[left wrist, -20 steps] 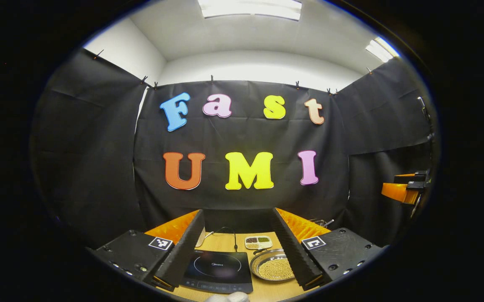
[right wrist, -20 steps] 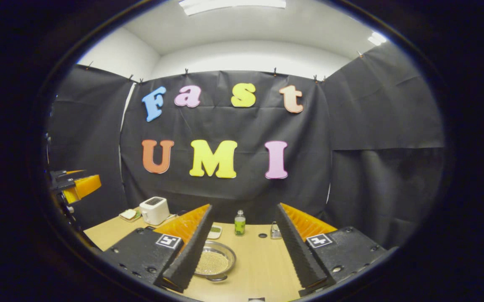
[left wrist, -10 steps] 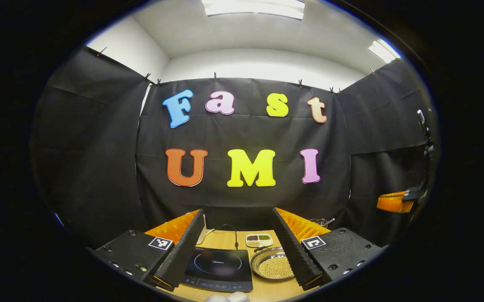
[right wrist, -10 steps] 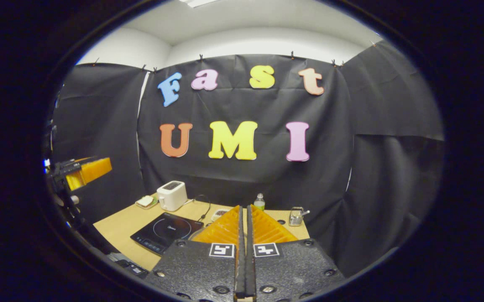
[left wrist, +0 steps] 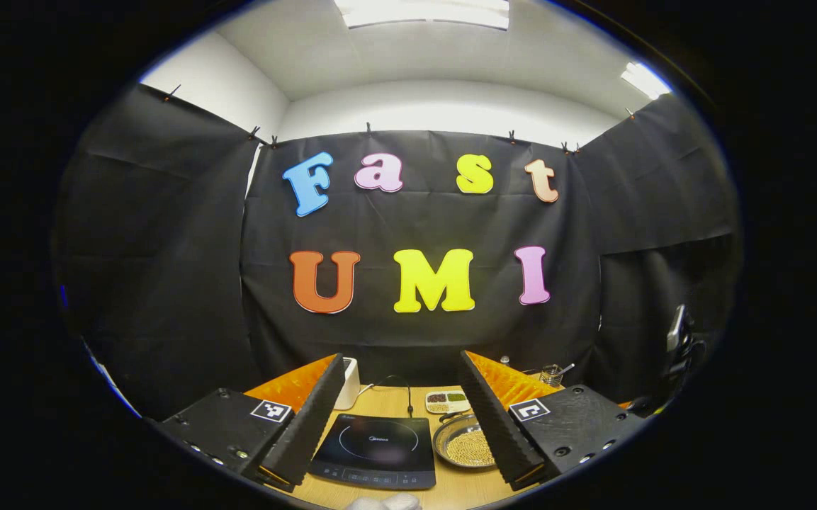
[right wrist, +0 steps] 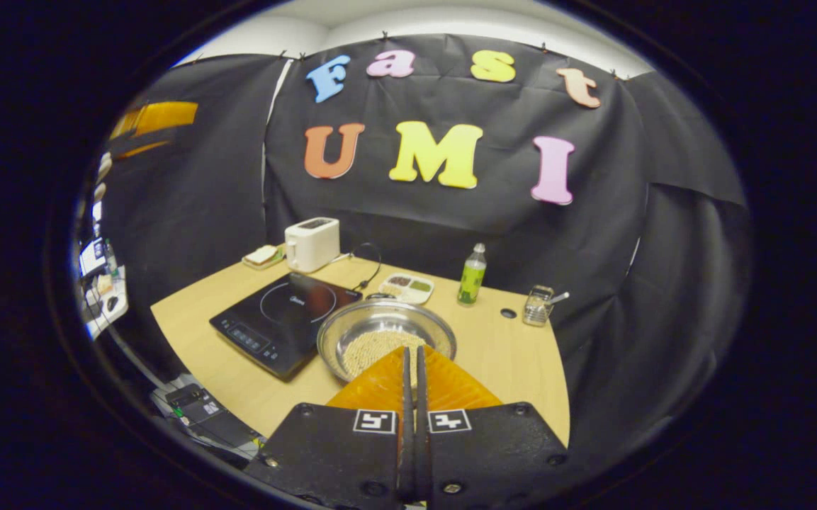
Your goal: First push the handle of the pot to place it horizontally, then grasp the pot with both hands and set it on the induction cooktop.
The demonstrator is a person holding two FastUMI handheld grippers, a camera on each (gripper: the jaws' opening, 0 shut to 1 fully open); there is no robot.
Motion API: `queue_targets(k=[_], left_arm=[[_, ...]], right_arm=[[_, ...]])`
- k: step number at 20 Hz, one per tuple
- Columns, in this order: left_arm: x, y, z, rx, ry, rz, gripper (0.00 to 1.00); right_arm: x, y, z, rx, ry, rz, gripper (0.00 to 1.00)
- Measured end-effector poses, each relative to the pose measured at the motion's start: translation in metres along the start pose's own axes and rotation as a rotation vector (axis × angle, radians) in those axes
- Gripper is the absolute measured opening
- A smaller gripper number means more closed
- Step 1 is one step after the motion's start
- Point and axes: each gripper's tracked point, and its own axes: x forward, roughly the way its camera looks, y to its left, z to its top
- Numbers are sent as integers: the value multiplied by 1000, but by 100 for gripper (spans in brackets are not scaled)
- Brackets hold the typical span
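two tongs, both in the air: right tongs (right wrist: pixel 412 361) pressed together, empty, above the pot's (right wrist: pixel 385 338) near rim; left tongs (left wrist: pixel 401 418) spread wide, empty. pot of beans sits on the tabletop (right wrist: pixel 514 358) just right of the cooktop (right wrist: pixel 284 319), touching it. farther back stand a toaster (right wrist: pixel 312 243) and bottle (right wrist: pixel 472 274).

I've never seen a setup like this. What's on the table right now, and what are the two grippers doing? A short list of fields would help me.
pot: metal pot holding small pale grains, on the table, beside the cooktop
cooktop: black induction cooktop, nothing on it
behind: white toaster, divided snack tray, green bottle, small glass jar
left gripper: left gripper open, raised above the table
right gripper: right gripper shut on nothing, pointing down at the pot's near rim
task state: pot not yet on the cooktop
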Motion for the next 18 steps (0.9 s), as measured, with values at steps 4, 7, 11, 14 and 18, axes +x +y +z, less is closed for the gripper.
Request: queue_targets(k=[4, 7, 11, 14, 18], left_arm=[[-3, 3, 5, 10, 7, 36, 96], [-4, 6, 8, 5, 7, 62, 95], [-4, 6, 12, 0, 14, 94, 96], [-5, 5, 10, 4, 29, 106, 96], [-9, 8, 12, 9, 34, 137, 96]], right_arm=[[40, 21, -57, 16, 136, 80, 4], [65, 38, -88, 2, 205, 132, 4], [95, 61, -109, -7, 257, 202, 1], [113, 70, -117, 12, 286, 228, 1], [133, 66, -127, 42, 327, 227, 4]])
